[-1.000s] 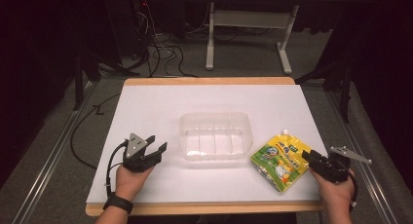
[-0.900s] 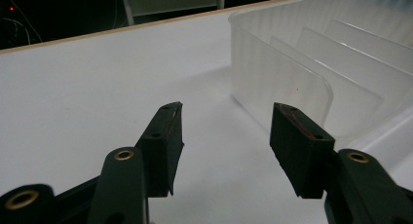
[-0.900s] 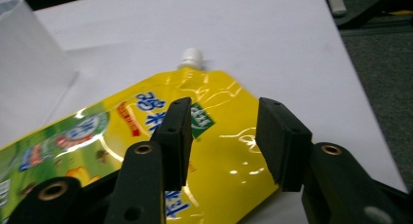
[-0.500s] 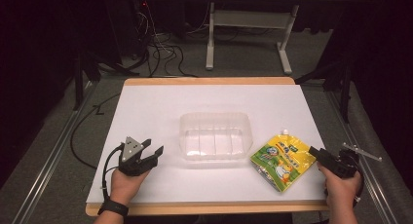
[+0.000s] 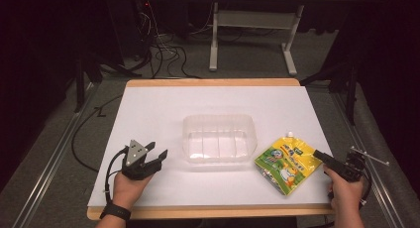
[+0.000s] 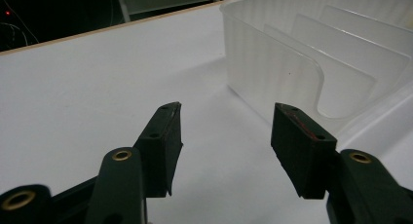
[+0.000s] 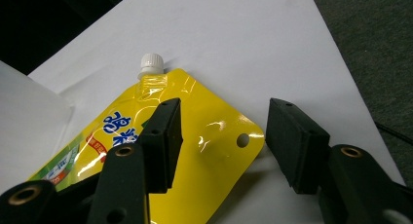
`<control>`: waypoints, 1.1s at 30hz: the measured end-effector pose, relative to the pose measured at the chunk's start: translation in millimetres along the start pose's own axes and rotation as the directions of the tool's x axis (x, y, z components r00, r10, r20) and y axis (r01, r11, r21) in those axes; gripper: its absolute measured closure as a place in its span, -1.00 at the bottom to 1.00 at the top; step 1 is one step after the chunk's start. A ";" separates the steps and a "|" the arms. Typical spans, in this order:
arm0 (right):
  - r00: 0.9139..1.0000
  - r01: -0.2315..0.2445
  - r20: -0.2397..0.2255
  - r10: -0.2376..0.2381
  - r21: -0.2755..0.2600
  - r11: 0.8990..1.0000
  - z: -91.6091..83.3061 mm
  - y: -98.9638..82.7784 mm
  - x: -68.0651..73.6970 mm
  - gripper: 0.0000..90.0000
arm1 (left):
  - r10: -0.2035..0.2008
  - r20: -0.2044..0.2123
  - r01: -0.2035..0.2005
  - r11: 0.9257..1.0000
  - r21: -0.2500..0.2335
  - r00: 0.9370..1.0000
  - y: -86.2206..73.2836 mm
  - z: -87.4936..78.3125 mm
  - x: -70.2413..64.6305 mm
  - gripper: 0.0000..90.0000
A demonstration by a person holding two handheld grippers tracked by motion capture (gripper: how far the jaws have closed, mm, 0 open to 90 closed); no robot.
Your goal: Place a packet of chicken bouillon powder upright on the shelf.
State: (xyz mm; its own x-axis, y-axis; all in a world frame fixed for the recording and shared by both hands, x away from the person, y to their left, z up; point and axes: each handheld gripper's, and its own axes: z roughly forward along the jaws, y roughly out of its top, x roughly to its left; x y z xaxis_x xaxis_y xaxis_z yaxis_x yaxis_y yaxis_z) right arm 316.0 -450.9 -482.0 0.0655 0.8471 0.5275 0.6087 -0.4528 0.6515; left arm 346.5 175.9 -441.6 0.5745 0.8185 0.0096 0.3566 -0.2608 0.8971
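The right gripper (image 5: 319, 154) has drawn back over the last second: it sat at the right edge of the yellow spout pouch (image 5: 287, 163), then pulled away toward the near right corner of the table (image 5: 163, 101), and now it reaches in again, its jaws pointing left at the pouch's near right corner. In the right gripper view the right gripper (image 7: 221, 136) stands wide, its jaws straddling the punched corner of the pouch (image 7: 204, 151) without pinching it, and the white cap (image 7: 151, 62) points away toward the far side. The pouch itself has not shifted; it lies flat on the white sheet, just right of the clear plastic bin (image 5: 219, 138) and not quite touching it. The left gripper (image 5: 157, 155) has slid a little nearer and lower, and rests on the sheet left of the bin; in its own view the left gripper (image 6: 226, 131) is also wide and holds nothing, with the bin's ribbed wall (image 6: 272, 68) just ahead to its right. Judging by this, the work is still at its start: the pouch is lined up for a grasp, likely to be lifted into the bin, but nothing is held yet.
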 end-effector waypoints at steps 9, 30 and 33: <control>0.997 -0.013 -0.078 0.012 -0.018 1.000 -3.0 -0.7 2.5 0.33 | 0.002 -0.003 -0.002 1.000 0.000 1.000 0.0 -0.1 0.0 0.01; 0.993 0.095 -0.080 -0.089 0.065 0.993 6.2 -6.0 18.2 1.00 | 0.006 0.000 -0.006 1.000 0.002 1.000 0.5 0.4 -1.6 0.00; 0.987 0.147 -0.076 -0.143 0.040 0.988 0.0 -4.3 25.3 1.00 | 0.008 0.001 -0.008 1.000 -0.001 1.000 1.0 0.7 -1.7 0.00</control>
State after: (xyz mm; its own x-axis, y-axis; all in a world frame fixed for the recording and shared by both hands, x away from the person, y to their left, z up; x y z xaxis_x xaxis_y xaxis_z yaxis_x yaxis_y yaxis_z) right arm 315.1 -427.5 -471.5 -0.0824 0.8798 0.4682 0.6426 -0.3122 0.6997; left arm 346.3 173.9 -441.1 0.5779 0.8160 0.0162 0.3514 -0.2667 0.8974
